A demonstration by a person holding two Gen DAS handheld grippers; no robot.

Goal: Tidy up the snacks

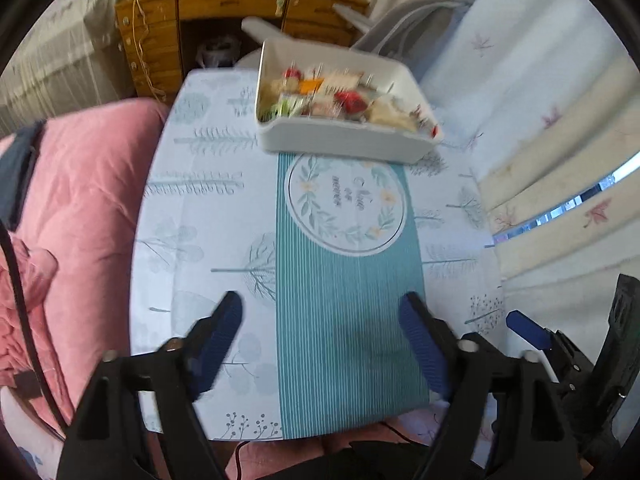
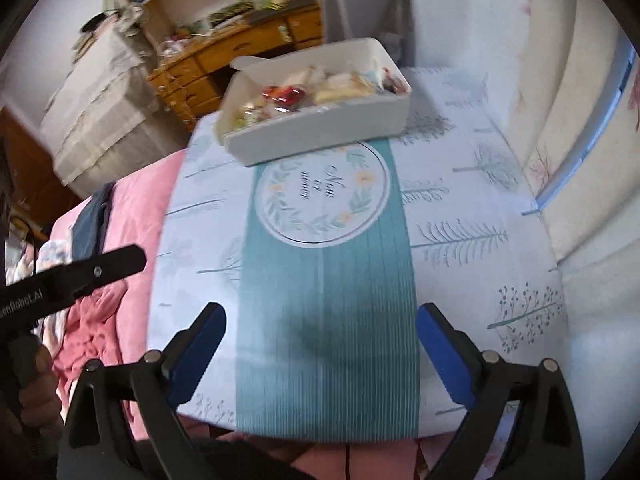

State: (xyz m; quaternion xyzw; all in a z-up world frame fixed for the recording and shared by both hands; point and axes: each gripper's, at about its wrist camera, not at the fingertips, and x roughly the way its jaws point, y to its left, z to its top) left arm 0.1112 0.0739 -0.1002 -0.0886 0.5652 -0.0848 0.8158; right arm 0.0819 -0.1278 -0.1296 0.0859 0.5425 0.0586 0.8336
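A white rectangular bin [image 1: 344,142] [image 2: 320,136] stands at the far end of a small table, filled with several wrapped snacks [image 1: 340,98] [image 2: 308,92]. My left gripper [image 1: 322,316] is open and empty, held over the near end of the table, well short of the bin. My right gripper [image 2: 320,324] is also open and empty, over the near end too. The right gripper's blue finger [image 1: 528,330] shows at the right edge of the left wrist view. The left gripper's black body [image 2: 76,276] shows at the left of the right wrist view.
The table has a pale tree-print cloth [image 1: 208,208] [image 2: 472,216] with a teal striped runner [image 1: 348,320] [image 2: 328,320]. A pink quilt [image 1: 80,200] [image 2: 132,216] lies to the left. A curtain [image 1: 560,140] hangs at right. A wooden desk [image 1: 224,12] and a grey chair [image 2: 364,0] stand behind.
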